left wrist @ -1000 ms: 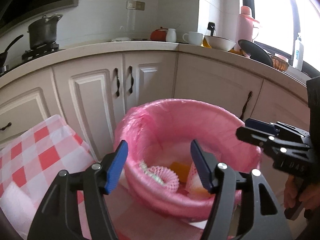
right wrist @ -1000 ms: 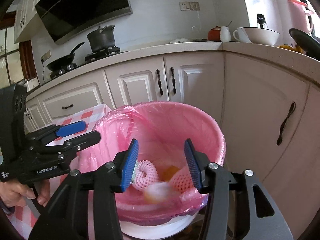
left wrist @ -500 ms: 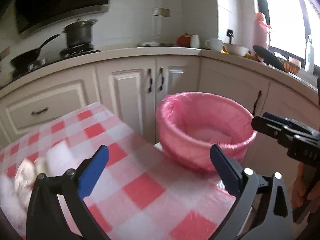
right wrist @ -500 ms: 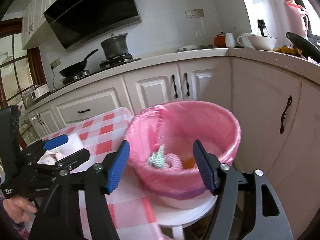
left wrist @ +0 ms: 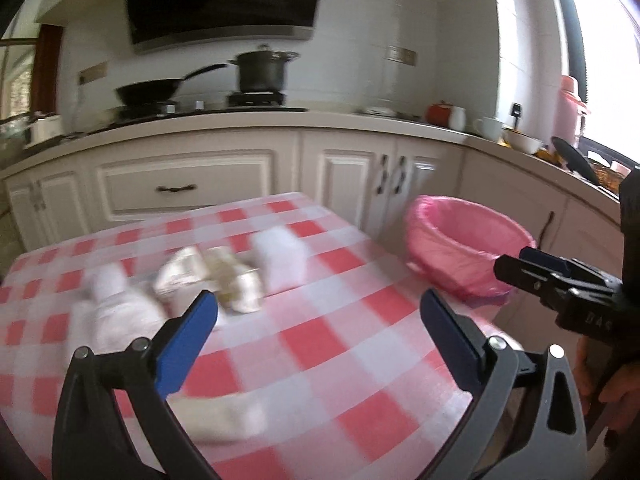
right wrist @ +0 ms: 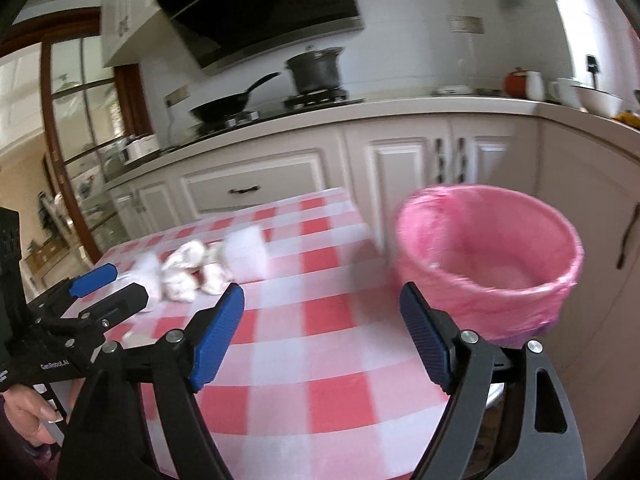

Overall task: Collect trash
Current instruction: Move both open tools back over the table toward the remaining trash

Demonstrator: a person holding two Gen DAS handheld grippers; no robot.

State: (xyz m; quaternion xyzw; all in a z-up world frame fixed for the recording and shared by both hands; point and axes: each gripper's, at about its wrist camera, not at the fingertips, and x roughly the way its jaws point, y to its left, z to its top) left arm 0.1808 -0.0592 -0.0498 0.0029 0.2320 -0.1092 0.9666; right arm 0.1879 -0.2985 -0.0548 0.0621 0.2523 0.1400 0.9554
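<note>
Nearest to you, your left hand-held gripper (left wrist: 318,312) hangs over the red-and-white checked worktop (left wrist: 320,344) with its blue pads spread wide, released, nothing between them. Your right hand-held gripper (right wrist: 322,308) is over the same cloth, its jaws opening right now and just as bare (only checks show through the gap). Each one shows at the edge of the other's view, with your fingers wrapped round the handles.

Just past the left gripper's left pad lies the trash (left wrist: 208,276): a loose heap of crumpled white and cream scraps in the middle of the worktop, too blurred to name piece by piece. A white blocky lump (left wrist: 280,260) stands at the heap's right side, touching it. One more pale wad (left wrist: 228,416) lies near you by the left gripper's arm.

Off the worktop's right edge stands the bin with the pink liner (right wrist: 488,260), mouth up.

Farther back run the white cabinets (left wrist: 192,184), and on the stove a black pan (left wrist: 156,90) and a dark pot (left wrist: 262,70).
</note>
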